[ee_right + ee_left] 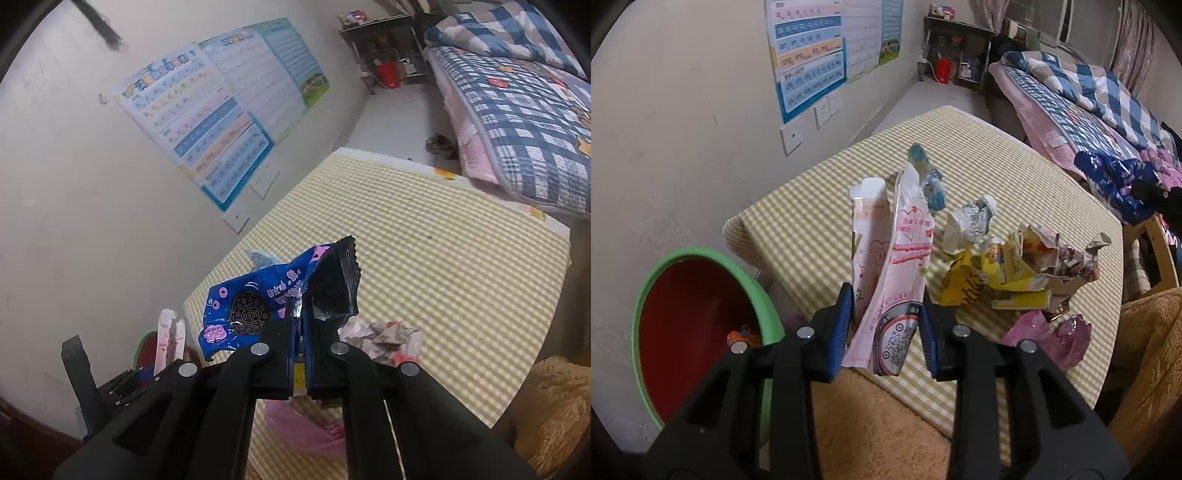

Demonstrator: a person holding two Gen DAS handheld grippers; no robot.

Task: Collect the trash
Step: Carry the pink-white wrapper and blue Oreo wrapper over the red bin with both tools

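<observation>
My left gripper (884, 314) is shut on a pink and white snack wrapper (899, 280), held upright above the near edge of the checked table (1015, 166). A green-rimmed red bin (687, 317) stands lower left of it, with a small orange item inside. My right gripper (300, 332) is shut on a blue Oreo wrapper (258, 306), lifted over the table (443, 258). In the left wrist view that blue wrapper (1108, 177) shows at the right. In the right wrist view, the left gripper with the pink wrapper (168, 339) sits lower left.
On the table lie a blue-white wrapper (929, 177), a crumpled white carton (971, 221), yellow wrappers (997, 273), crumpled paper (1071, 254) and a pink plastic bag (1052, 336). A bed with a checked quilt (1089, 96) stands beyond. A tan plush cover (871, 424) lies below.
</observation>
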